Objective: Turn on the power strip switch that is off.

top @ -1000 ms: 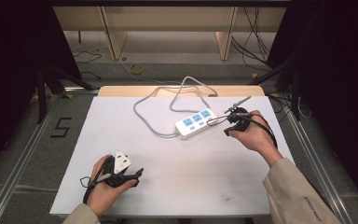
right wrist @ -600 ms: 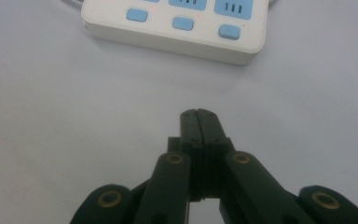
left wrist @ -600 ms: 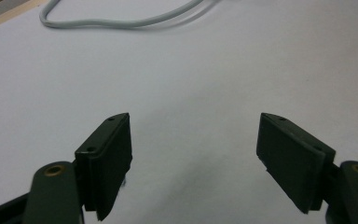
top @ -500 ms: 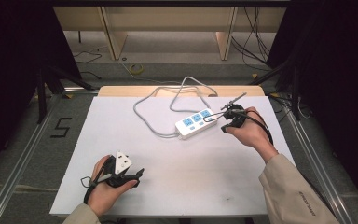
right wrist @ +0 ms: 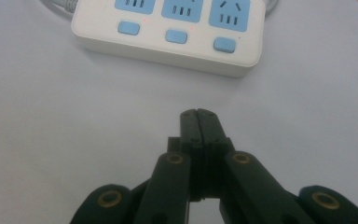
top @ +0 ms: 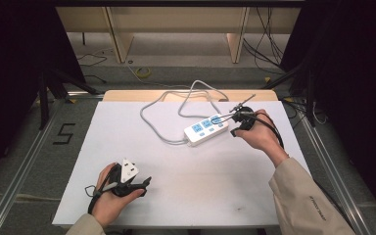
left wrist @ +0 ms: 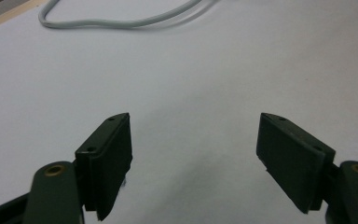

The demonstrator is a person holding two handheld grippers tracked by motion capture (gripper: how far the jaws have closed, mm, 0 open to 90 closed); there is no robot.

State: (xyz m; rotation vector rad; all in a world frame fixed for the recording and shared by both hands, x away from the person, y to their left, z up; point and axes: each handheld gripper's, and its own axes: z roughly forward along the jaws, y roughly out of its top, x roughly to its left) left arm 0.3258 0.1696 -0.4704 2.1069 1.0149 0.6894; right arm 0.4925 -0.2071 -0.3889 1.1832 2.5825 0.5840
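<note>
A white power strip [top: 205,129] with blue sockets and blue switches lies on the white table, its grey cable [top: 156,110] looping off toward the far edge. Close up, the power strip [right wrist: 170,35] shows three sockets, each with a switch below it. My right gripper [top: 235,126] hovers just right of the strip's end. In the right gripper view my right gripper [right wrist: 198,116] has its jaws pressed together with nothing between them, a short way from the strip's switch side. My left gripper [top: 144,182] rests near the table's front left. My left gripper [left wrist: 193,149] stands wide open over bare table.
The white table [top: 127,142] has bare room in the middle and along its left side. A loop of grey cable [left wrist: 116,21] lies far ahead of the left jaws. Beyond the table's far edge stand wooden frames and loose wires on the floor.
The right hand has shifted slightly toward the strip's right end. The left hand has kept still.
</note>
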